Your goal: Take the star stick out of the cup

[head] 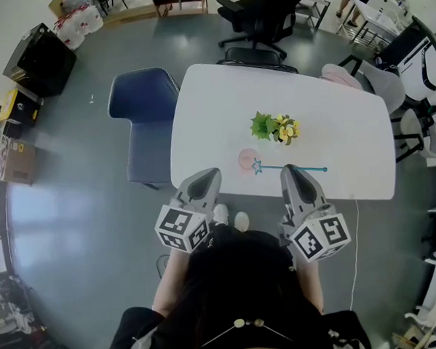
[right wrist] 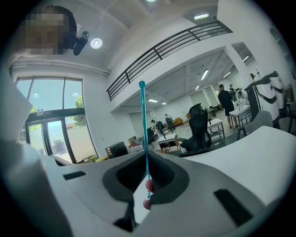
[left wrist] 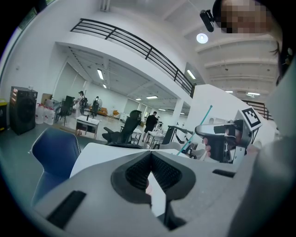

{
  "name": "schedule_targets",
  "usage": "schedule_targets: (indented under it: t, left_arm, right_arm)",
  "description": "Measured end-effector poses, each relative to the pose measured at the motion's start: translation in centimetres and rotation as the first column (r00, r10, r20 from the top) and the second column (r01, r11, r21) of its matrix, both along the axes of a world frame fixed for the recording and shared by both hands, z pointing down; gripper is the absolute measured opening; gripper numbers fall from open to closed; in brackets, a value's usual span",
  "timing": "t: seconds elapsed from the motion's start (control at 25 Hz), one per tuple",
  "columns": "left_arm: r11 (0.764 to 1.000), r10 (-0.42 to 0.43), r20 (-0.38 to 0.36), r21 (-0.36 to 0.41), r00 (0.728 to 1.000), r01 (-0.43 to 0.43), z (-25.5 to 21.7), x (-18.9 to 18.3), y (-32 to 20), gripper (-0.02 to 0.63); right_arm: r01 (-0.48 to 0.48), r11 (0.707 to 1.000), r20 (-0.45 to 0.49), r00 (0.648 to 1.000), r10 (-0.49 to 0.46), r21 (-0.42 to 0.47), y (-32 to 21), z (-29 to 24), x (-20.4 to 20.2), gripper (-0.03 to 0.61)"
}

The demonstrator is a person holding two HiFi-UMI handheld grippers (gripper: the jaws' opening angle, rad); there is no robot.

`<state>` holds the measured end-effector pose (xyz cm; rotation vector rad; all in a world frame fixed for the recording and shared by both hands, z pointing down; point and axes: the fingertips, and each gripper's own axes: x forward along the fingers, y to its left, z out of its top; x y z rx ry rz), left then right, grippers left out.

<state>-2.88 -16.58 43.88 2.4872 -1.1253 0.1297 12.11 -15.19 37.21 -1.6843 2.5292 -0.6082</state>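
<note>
A teal star stick (head: 290, 168) stretches across the white table (head: 214, 104) near its front edge, with the star end (head: 258, 166) by the right rim of a pink cup (head: 246, 160). My right gripper (head: 291, 171) is shut on the stick's shaft. In the right gripper view the stick (right wrist: 144, 125) rises from between the closed jaws of that gripper (right wrist: 147, 159). My left gripper (head: 207, 174) is shut and holds nothing, just left of the cup. From the left gripper (left wrist: 150, 159) view the right gripper (left wrist: 203, 132) shows with the stick (left wrist: 200, 125) slanting up.
A small pot of green and yellow flowers (head: 275, 128) stands behind the cup. A blue chair (head: 144, 123) is at the table's left side and a black office chair (head: 259, 55) at its far side. A white cable (head: 354, 236) hangs at the front right.
</note>
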Motion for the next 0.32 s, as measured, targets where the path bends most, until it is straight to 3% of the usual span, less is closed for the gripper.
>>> schedule_targets:
  t: [0.32]
  left_arm:
    - [1.0,-0.002,0.004,0.001,1.0,0.002,-0.07,-0.11,-0.12,0.003]
  right_arm:
    - [0.001,1.0,-0.007,1.0,-0.001,-0.006,-0.12,0.16,0.01,0.02]
